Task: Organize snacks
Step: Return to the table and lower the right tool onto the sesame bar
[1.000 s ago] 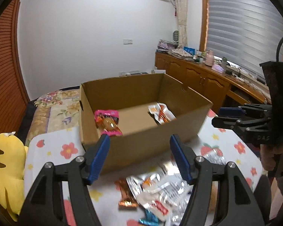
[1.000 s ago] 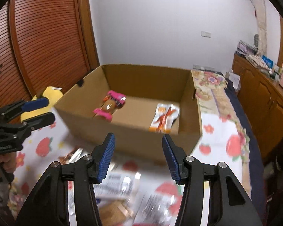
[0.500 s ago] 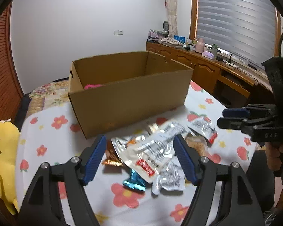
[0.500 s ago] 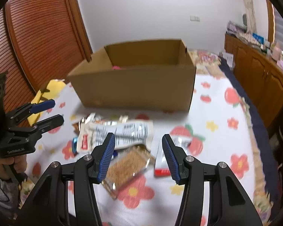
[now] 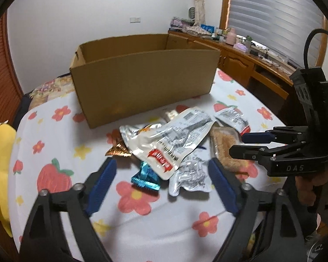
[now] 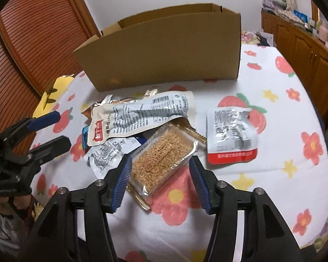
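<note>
An open cardboard box [image 5: 142, 76] [image 6: 164, 50] stands at the back of the flower-print table. In front of it lies a pile of snack packets: a long silver pouch [image 5: 172, 139] [image 6: 142, 115], a clear pack of brown cake [image 6: 161, 159] [image 5: 224, 148], a silver packet with a red band [image 6: 231, 135] [image 5: 231, 118], a blue foil candy [image 5: 145, 175], a bronze wrapper [image 5: 117, 147] and a crumpled silver packet [image 5: 191, 176]. My left gripper [image 5: 161, 190] is open above the blue candy. My right gripper [image 6: 160, 183] is open, straddling the cake pack's near end.
A yellow plush toy [image 5: 0, 159] [image 6: 52, 89] lies off the table's left edge. A wooden slatted door [image 6: 32, 43] is at left. Wooden cabinets with clutter [image 5: 247, 54] run along the right under a blinded window.
Both grippers have pulled back and down from over the box to the snack pile. The box's inside has dropped out of sight. Both stayed open.
</note>
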A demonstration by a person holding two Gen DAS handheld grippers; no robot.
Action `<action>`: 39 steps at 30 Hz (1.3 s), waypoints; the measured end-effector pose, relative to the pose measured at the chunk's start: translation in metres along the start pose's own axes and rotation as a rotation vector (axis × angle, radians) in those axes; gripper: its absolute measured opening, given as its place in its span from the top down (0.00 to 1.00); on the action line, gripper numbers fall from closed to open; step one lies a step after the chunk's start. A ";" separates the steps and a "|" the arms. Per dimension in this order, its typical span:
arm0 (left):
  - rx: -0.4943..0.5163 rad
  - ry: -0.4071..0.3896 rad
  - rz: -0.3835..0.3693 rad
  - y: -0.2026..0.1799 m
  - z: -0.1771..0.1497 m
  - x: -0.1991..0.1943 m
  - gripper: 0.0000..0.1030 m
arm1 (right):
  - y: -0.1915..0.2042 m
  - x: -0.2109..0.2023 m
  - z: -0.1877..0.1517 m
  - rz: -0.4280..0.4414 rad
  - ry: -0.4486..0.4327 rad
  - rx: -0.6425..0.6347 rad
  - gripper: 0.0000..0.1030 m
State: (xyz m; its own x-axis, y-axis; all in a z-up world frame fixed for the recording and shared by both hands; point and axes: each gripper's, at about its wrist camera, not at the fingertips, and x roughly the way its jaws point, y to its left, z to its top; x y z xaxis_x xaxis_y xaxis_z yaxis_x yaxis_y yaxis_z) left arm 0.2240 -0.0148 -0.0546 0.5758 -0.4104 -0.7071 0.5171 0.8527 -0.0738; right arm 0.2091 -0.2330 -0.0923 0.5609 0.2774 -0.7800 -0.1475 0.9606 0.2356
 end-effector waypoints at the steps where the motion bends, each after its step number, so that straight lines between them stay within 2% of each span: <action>1: -0.005 0.006 0.002 0.001 -0.001 0.000 0.11 | 0.001 0.003 0.000 -0.006 0.003 -0.001 0.43; 5: -0.015 0.015 0.008 0.007 -0.003 0.000 0.11 | 0.003 0.011 0.003 -0.022 0.006 0.002 0.35; 10: 0.002 0.019 0.060 0.005 -0.004 -0.002 0.04 | 0.001 0.021 0.007 -0.047 0.015 0.019 0.35; 14: 0.018 0.011 0.018 0.003 -0.006 -0.007 0.04 | -0.001 0.028 0.010 -0.060 0.017 0.022 0.35; 21: 0.086 -0.020 0.024 -0.007 0.002 -0.014 0.04 | -0.002 0.035 0.011 -0.079 0.023 0.010 0.35; 23: 0.100 -0.024 0.011 -0.009 0.007 -0.014 0.04 | -0.002 0.035 0.010 -0.081 0.028 0.000 0.37; 27: 0.141 -0.016 0.001 -0.014 0.021 -0.006 0.04 | -0.004 0.030 0.006 -0.074 0.040 -0.023 0.46; 35: 0.232 0.065 -0.106 -0.023 0.050 0.033 0.05 | -0.021 0.015 -0.003 -0.070 0.043 -0.046 0.48; 39: 0.270 0.115 -0.106 -0.028 0.059 0.055 0.05 | -0.027 0.014 -0.004 -0.054 0.041 -0.061 0.47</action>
State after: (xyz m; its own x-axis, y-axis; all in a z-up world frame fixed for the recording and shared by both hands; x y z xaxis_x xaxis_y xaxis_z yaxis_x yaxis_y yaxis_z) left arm 0.2786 -0.0808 -0.0497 0.4425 -0.4401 -0.7813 0.7289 0.6841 0.0276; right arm 0.2177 -0.2551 -0.1120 0.5359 0.2248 -0.8138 -0.1680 0.9730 0.1582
